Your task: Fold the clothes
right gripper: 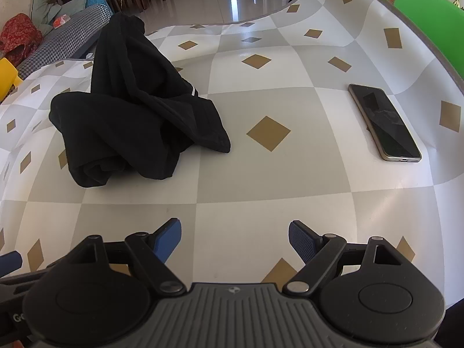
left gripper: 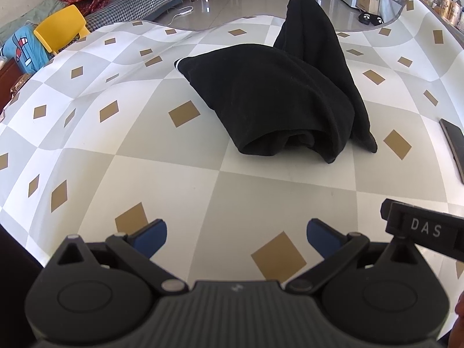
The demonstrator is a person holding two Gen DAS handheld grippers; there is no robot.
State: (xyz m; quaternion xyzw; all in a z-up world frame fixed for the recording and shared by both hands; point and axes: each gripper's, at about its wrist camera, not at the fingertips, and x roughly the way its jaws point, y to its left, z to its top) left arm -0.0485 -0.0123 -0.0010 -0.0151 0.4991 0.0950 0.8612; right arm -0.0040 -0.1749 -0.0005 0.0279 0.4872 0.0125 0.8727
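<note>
Black knit cloth, soft and limp, makes up the one garment (left gripper: 290,95) to be folded; it should weigh little, sag wherever it is lifted, and give no stiff edge to push against. It lies crumpled in a heap on the table (left gripper: 203,179), which wears a glossy checked covering with tan diamonds that will probably let the cloth slide easily. One part rises in a tall peak toward the far edge, while the near part rolls into loose tubular folds. A thin white stripe shows at one hem, so it is likely trousers or a sports top, though I cannot tell which. The best places to take hold look to be that striped hem (right gripper: 193,91) and the flat corner (right gripper: 220,142) nearest the right tongs (right gripper: 235,239), since both lie free at the outside of the pile.

Left tongs (left gripper: 236,236) and right tongs both stand spread wide with nothing between their blue pads, hovering over bare table just short of the garment. A dark phone (right gripper: 384,121) lies well apart to the right, near the table's edge.
</note>
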